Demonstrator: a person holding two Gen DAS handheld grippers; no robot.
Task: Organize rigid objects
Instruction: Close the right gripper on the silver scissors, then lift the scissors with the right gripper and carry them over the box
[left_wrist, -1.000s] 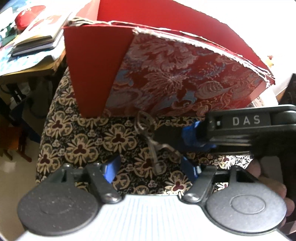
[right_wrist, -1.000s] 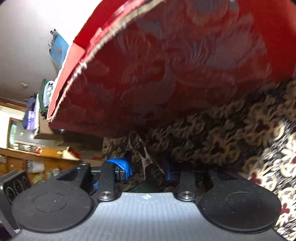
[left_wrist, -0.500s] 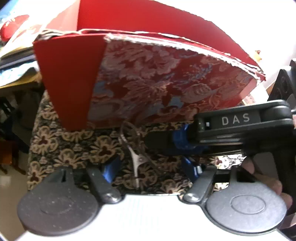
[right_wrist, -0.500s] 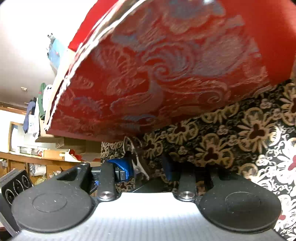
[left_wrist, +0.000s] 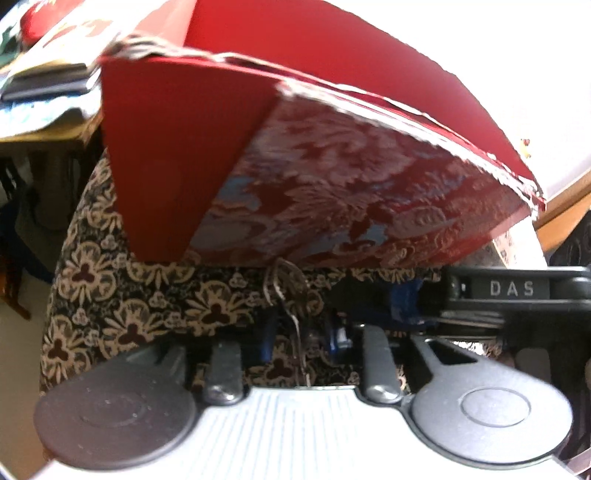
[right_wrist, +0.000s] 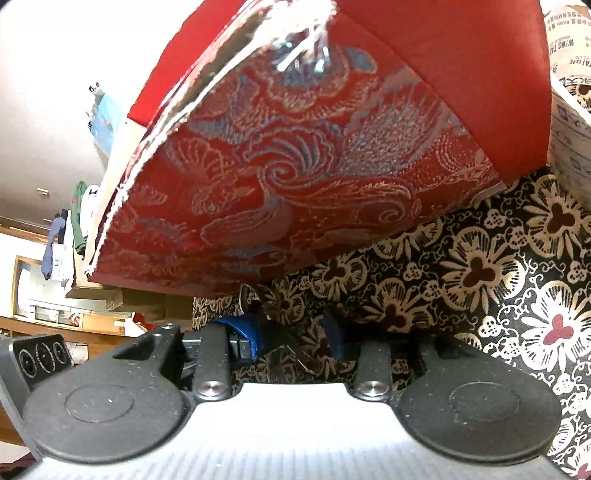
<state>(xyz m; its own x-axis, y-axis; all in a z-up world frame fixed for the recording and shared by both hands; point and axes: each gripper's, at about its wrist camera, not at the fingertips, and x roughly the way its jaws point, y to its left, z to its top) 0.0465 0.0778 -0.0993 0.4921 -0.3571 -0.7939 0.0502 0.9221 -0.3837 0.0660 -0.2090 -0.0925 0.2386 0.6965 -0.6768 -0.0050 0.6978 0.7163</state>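
Observation:
A red box (left_wrist: 332, 192) with a dragon-brocade side stands on a black floral cloth (left_wrist: 140, 295); it also fills the right wrist view (right_wrist: 295, 166). A small metal clip (left_wrist: 291, 295) lies on the cloth at the box's foot. My left gripper (left_wrist: 301, 336) has closed in around the clip's handles, its blue pads close on each side. My right gripper (right_wrist: 295, 332) stands a little open, with the clip (right_wrist: 291, 347) between its blue pads. The right gripper's body, marked DAS (left_wrist: 509, 291), reaches in from the right in the left wrist view.
The floral cloth (right_wrist: 461, 288) covers the table. A printed tape roll (right_wrist: 569, 122) stands right of the box. A desk with stacked books (left_wrist: 44, 81) is at the far left. Shelves and hanging clothes (right_wrist: 62, 240) are in the background.
The left gripper's fingers have narrowed from wide open to close around the clip. The right gripper's fingers have opened a little. Both views shifted nearer the box.

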